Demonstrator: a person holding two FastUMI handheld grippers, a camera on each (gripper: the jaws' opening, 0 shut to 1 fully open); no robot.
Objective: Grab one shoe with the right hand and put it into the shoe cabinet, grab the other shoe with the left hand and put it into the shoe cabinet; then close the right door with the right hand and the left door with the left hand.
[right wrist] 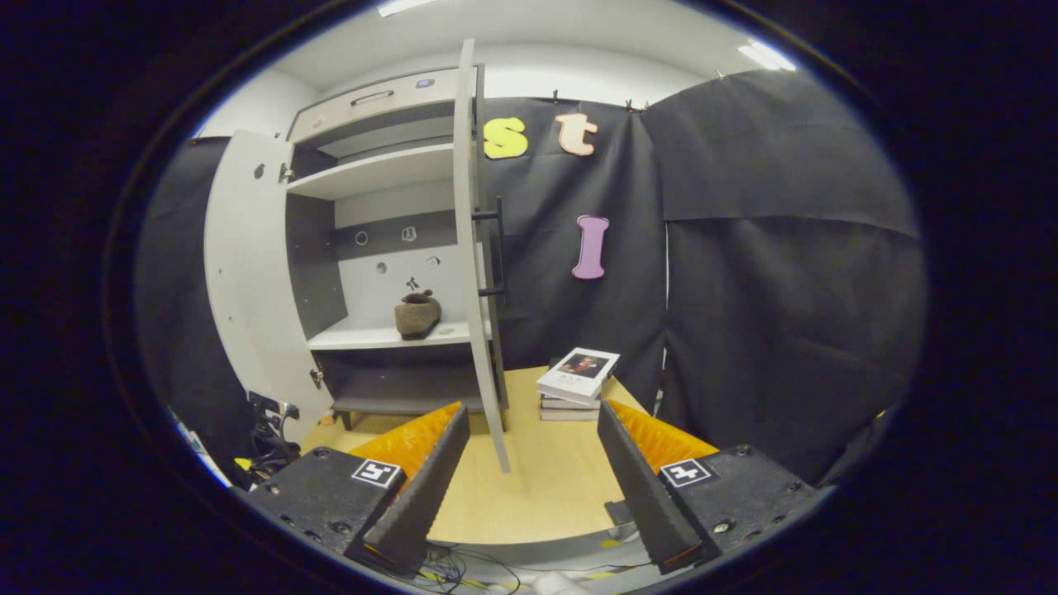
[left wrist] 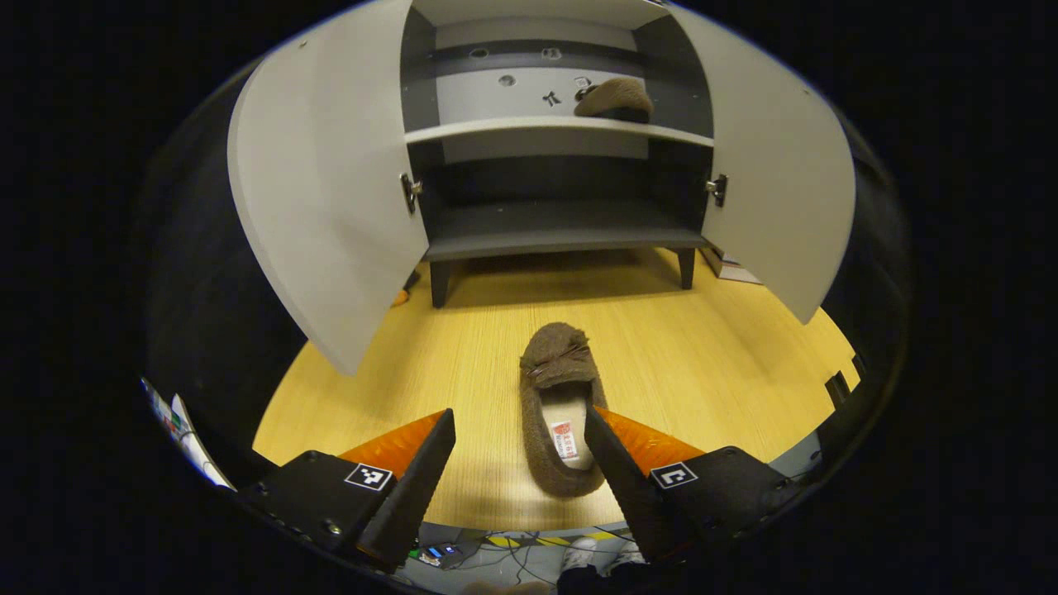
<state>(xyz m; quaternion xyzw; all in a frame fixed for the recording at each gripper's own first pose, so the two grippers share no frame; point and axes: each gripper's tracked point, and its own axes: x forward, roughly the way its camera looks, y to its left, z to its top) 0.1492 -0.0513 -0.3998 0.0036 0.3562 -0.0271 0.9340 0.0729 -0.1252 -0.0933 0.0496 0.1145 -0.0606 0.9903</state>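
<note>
One shoe [left wrist: 613,99] sits on the cabinet [left wrist: 554,128] shelf, the other shoe [left wrist: 562,409] lies on the counter [left wrist: 711,364] between my open, empty left hand-held gripper [left wrist: 519,463]; my right hand-held gripper [right wrist: 533,467] is open, both doors unclosed.

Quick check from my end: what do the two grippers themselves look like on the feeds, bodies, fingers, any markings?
Both look alike. The left gripper has two black blocky bodies with screws, each carrying a small square black-and-white marker, and two wedge-shaped fingers tapering forward with ribbed faces. The right gripper matches: black bodies, square markers, wedge fingers with ribbed inner faces. No cables on either are clear.
</note>
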